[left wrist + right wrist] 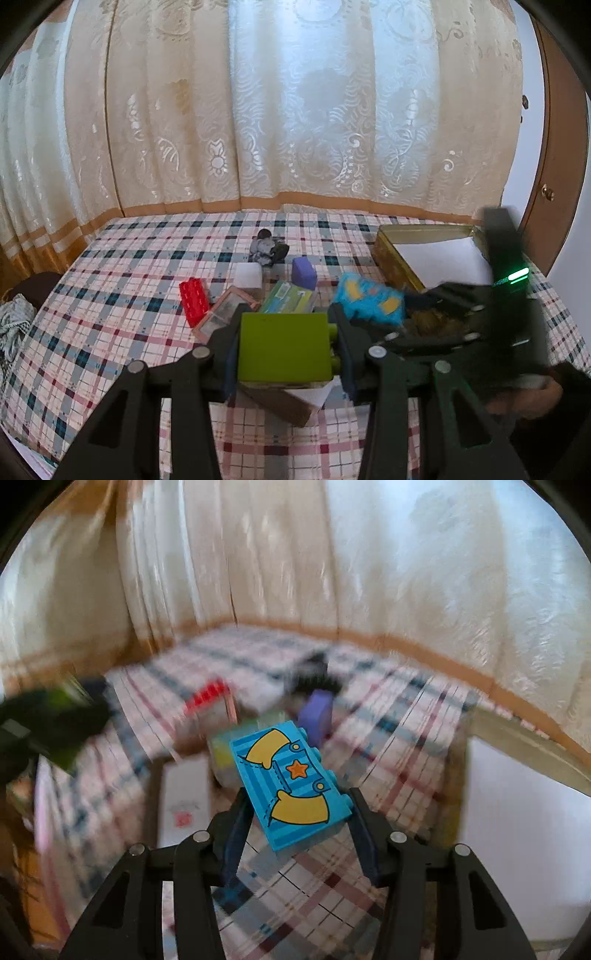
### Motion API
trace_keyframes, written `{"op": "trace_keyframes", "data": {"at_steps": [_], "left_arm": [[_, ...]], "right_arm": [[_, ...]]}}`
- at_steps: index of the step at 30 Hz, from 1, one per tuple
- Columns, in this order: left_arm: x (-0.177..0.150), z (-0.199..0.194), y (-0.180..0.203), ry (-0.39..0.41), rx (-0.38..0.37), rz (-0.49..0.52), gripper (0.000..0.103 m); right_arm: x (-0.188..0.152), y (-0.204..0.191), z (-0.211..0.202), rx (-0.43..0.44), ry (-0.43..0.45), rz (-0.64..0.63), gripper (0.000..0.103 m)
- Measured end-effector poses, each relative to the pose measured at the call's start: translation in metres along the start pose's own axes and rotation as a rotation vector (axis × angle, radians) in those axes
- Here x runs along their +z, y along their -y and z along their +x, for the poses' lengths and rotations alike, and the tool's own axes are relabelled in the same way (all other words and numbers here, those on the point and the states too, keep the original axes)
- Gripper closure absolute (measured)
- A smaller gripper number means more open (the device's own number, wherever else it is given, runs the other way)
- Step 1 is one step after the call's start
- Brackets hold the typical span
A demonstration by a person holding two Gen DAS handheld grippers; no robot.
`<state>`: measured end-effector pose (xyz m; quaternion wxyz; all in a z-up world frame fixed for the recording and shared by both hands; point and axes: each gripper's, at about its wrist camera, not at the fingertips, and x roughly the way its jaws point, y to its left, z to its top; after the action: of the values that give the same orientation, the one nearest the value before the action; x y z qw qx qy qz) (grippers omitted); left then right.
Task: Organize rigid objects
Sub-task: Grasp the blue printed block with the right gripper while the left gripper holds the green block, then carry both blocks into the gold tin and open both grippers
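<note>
Left wrist view: green block (283,347) clamped in left tool (284,350), blue printed block (291,786) gripped aslant by right tool (297,812) above the bed (122,280) — gold tin (391,251) apparently blockless, red block (193,301) and purple block (303,273) loose — early going, probably.

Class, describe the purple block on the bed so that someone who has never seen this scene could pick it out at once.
Start from the plaid bedsheet in front of the lace curtain. Near the middle of the bed lies a cluster of toys; the purple block sits at its far side, left of the gold tin. It is the only purple piece, plain and unprinted, unlike the red brick.
</note>
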<state>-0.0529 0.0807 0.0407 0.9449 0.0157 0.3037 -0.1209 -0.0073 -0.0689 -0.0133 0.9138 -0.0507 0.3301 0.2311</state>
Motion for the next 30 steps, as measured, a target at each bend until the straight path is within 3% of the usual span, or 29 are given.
{"op": "trace_keyframes", "data": {"at_steps": [4, 6, 10, 17, 25, 30], "left_arm": [[0.011, 0.006, 0.022, 0.018, -0.015, 0.029, 0.061], [0.016, 0.01, 0.036, 0.023, -0.019, 0.046, 0.061], [0.03, 0.024, 0.074, 0.042, -0.063, 0.081, 0.061], [0.047, 0.058, 0.146, 0.035, -0.138, 0.118, 0.061], [0.044, 0.11, 0.21, -0.03, -0.133, 0.161, 0.061], [0.039, 0.132, 0.223, -0.056, -0.095, 0.18, 0.061]], "right_arm": [[0.002, 0.014, -0.042, -0.019, 0.126, 0.04, 0.049], [-0.001, 0.026, -0.064, -0.073, 0.191, 0.047, 0.049], [-0.013, 0.064, -0.091, -0.191, 0.229, 0.103, 0.049], [-0.043, 0.146, -0.114, -0.385, 0.197, 0.27, 0.049], [-0.067, 0.189, -0.122, -0.479, 0.139, 0.338, 0.049], [-0.072, 0.205, -0.12, -0.498, 0.115, 0.388, 0.049]]}}
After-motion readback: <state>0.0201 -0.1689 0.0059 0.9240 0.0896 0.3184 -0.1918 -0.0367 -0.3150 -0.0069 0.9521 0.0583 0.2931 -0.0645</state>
